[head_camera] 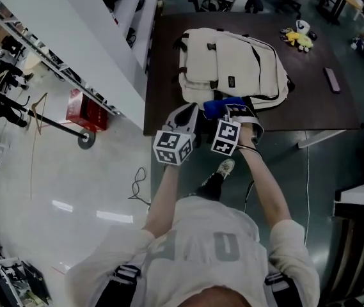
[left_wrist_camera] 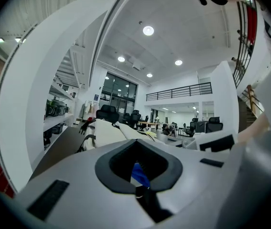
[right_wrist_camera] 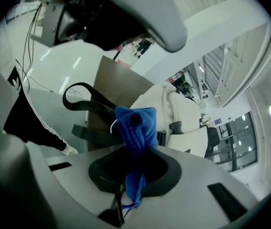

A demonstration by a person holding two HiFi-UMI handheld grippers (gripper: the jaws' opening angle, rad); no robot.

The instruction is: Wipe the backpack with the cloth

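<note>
Head view shows a dark surface (head_camera: 316, 107) with the cream backpack (head_camera: 233, 62) lying flat on it, straps toward the person. Both grippers hang at its near edge. The right gripper (head_camera: 234, 115) has its jaws clamped on the blue cloth (head_camera: 223, 104), which stands up bunched from them in the right gripper view, just short of the pack's loose strap (right_wrist_camera: 85, 101). The left gripper (head_camera: 185, 117) has its jaws drawn together; a sliver of blue shows in their notch, and I cannot tell whether it is pinched or only seen beyond. The wipe looks not yet begun. To do it well, press the bunched end flat onto the front panel, sweep in long strokes away from the buckles and straps, and let the left gripper steady the pack.
</note>
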